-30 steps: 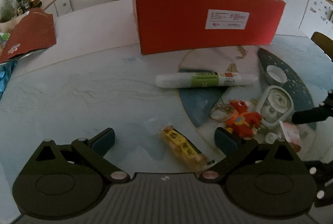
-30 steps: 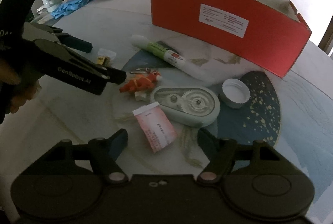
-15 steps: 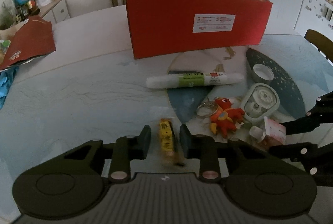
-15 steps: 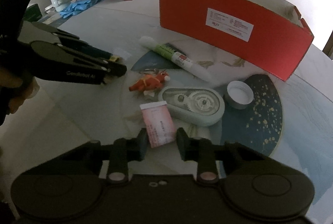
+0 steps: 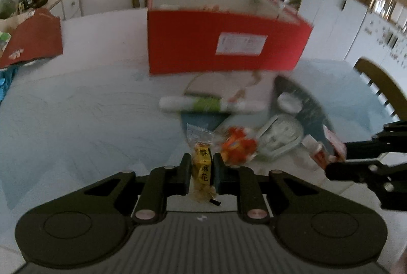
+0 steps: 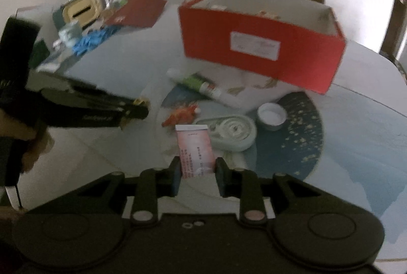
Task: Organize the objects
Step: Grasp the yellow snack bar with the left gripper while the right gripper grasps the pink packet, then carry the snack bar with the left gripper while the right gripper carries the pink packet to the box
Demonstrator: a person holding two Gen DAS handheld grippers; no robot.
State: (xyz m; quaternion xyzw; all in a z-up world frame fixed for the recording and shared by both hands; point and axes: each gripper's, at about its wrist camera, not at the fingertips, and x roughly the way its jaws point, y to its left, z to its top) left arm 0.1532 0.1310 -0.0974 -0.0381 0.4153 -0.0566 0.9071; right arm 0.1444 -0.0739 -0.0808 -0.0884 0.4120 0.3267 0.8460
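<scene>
While the red box (image 5: 223, 44) stood open-topped at the far side of the bench (image 5: 76, 116), its inside showed only pale walls and a few blurred scraps near the back rim, too smeared to name. The left tool (image 5: 202, 169) was clamped narrow on a yellow snack packet (image 5: 202, 167), which stood upright between its fingers. The right tool (image 6: 197, 173) was pinched on a pink sachet (image 6: 194, 149), whose upper end stuck out ahead of the fingers. On the bench in front of the box lay a white tube (image 6: 201, 85) with a green band, an orange toy (image 6: 182, 114), a pale green tape dispenser (image 6: 230, 132) and, just beside it, a white cap (image 6: 271, 116) lying open side up, empty as far as could be seen.
</scene>
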